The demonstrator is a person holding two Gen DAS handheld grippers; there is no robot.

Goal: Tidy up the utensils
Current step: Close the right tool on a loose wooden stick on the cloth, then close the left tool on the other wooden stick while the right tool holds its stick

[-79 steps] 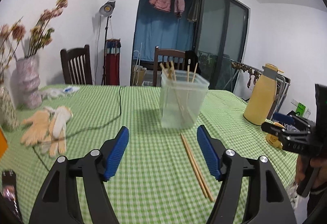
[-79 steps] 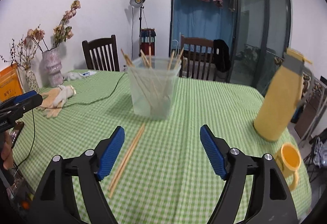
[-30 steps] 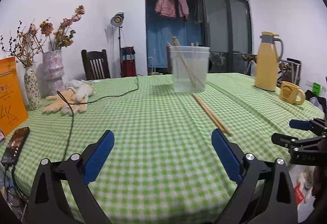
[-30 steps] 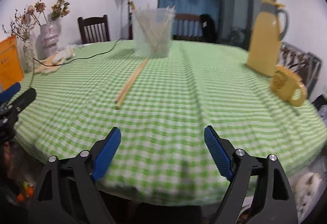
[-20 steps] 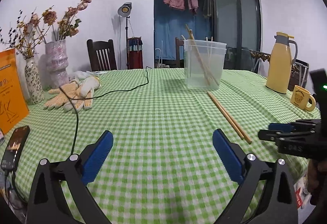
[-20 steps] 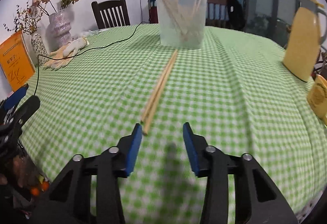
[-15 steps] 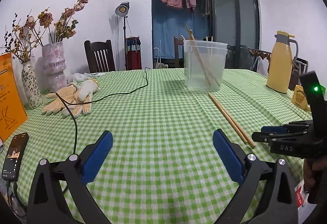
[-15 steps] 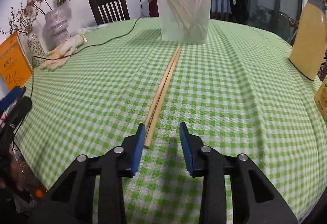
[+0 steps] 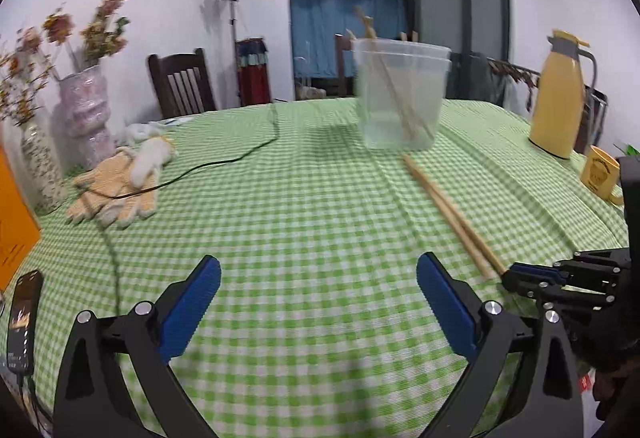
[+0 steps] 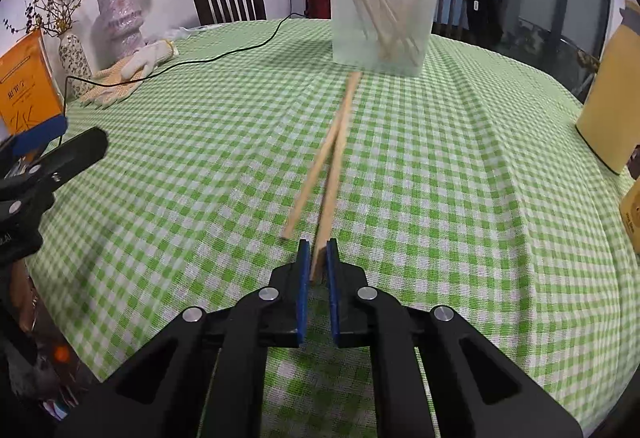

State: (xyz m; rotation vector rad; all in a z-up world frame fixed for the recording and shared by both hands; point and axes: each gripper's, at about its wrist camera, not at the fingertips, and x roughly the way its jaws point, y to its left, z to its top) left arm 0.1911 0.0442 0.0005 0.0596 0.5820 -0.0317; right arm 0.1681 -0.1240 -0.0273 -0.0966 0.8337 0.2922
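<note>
Table (image 10: pixel 460 166), green check cloth: we work at its near edge. Clear plastic tub (image 10: pixel 384 6) stands toward the far side w/ several chopsticks already leaning inside, so we judge it the destination.

Two loose chopsticks lie on the cloth betw. tub and us, far tips nearly touching the tub base, near ends splayed apart. The free chopstick (image 10: pixel 310 178) rests to the left; the gripped chopstick (image 10: pixel 334 174) runs into the right gripper (image 10: pixel 318 258), whose jaws are pinched narrow on its near end. Left gripper (image 9: pixel 316 302) hovers wide apart over bare cloth, holding nothing.

Technique, as we judge it: the grip sits at the very end, so the stick will tend to droop or pivot; we'd lift slowly, keep it clear of its neighbour, tip it upright, then lower the far tip over the tub rim before releasing.
</note>
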